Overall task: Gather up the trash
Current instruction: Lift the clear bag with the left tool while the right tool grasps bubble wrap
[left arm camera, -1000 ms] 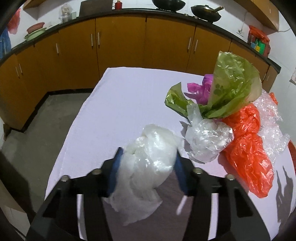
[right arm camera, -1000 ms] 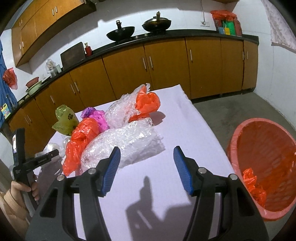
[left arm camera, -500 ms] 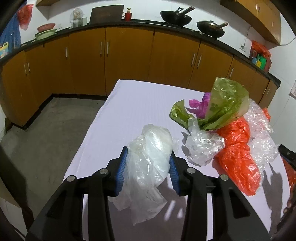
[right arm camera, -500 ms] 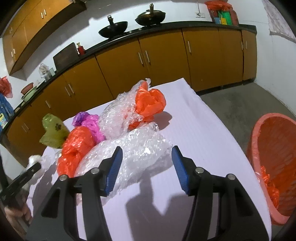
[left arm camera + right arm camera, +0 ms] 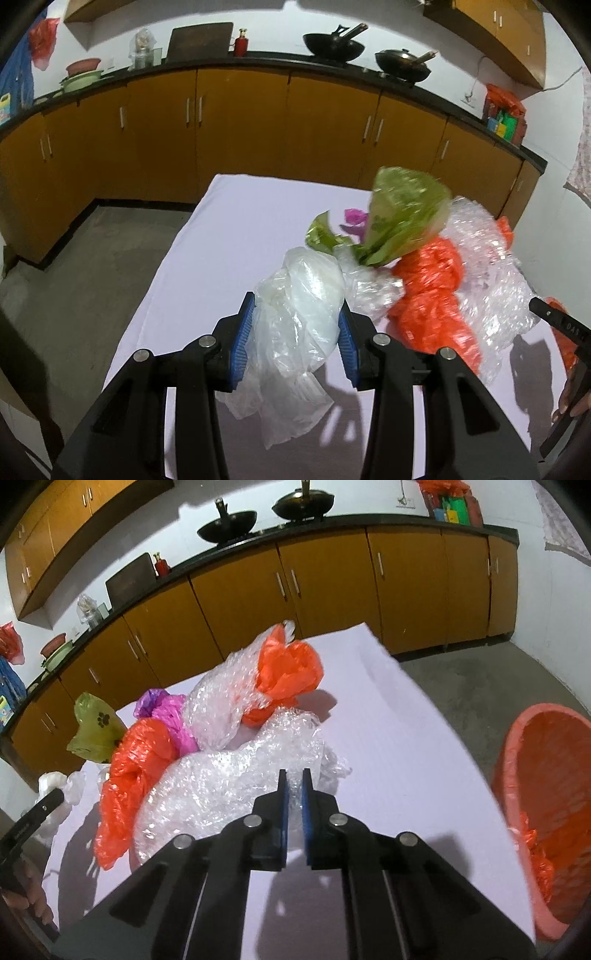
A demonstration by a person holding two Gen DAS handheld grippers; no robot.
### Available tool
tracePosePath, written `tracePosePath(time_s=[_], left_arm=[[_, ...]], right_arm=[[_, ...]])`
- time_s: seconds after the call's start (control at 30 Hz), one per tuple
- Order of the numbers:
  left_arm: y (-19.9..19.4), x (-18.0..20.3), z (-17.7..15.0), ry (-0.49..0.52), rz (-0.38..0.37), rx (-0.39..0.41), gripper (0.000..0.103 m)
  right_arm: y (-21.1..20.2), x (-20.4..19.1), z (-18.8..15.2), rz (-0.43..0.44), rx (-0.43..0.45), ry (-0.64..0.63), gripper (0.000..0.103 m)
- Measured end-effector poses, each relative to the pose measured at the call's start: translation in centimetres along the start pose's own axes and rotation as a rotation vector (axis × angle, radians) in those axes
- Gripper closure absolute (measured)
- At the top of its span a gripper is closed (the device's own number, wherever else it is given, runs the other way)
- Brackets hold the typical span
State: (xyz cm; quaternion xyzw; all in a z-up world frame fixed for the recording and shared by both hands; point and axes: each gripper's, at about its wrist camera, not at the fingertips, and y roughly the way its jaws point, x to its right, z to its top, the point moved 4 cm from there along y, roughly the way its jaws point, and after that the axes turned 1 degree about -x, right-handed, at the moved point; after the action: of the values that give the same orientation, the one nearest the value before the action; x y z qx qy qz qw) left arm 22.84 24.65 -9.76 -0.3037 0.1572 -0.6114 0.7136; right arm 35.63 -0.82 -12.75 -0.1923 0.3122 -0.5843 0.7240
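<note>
My left gripper point(image 5: 295, 332) is shut on a crumpled clear plastic bag point(image 5: 295, 325), lifted off the white table point(image 5: 229, 229); its loose end hangs below the blue pads. My right gripper point(image 5: 294, 782) is shut on the near edge of a bubble wrap sheet point(image 5: 229, 779) that lies on the table point(image 5: 388, 738). Behind it lie an orange bag point(image 5: 136, 768), a pink bag point(image 5: 166, 710), a green bag point(image 5: 94, 734) and a second bubble wrap bundle point(image 5: 221, 701) with an orange bag point(image 5: 288, 672). The same pile shows in the left wrist view: green bag point(image 5: 402, 214), orange bag point(image 5: 432, 295).
An orange-red trash basket point(image 5: 546, 805) with an orange bag inside stands on the floor right of the table. Brown cabinets point(image 5: 240, 129) with a black counter and woks run along the walls. A person's hand point(image 5: 26, 886) holds the left tool.
My right gripper went from wide open to shut on the bubble wrap's edge after moving in over it. My left gripper squeezed the clear bag tighter and lifted it.
</note>
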Motion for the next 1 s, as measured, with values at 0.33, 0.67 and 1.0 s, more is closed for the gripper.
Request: tracePosePath(time_s=[0.33,0.67,1.0], left_arm=[[-2.5,5.5,1.1,0.060,-0.097,0.049,0.061],[-3.9,14.5,0.6,0.157,-0.231,0.050,0.061],[-4.3,24.9,-0.2,0.239,-0.389,0.042,0.061]], right_arm=[[-6.3,3.1,1.0,-0.055,0.116,-0.018,0.097],[-12.3,7.1,2.1,-0.142,0.211,-0.020,0.097],[-17.7,14.4,2.7,-0.287,0.292,0.033,0.097]])
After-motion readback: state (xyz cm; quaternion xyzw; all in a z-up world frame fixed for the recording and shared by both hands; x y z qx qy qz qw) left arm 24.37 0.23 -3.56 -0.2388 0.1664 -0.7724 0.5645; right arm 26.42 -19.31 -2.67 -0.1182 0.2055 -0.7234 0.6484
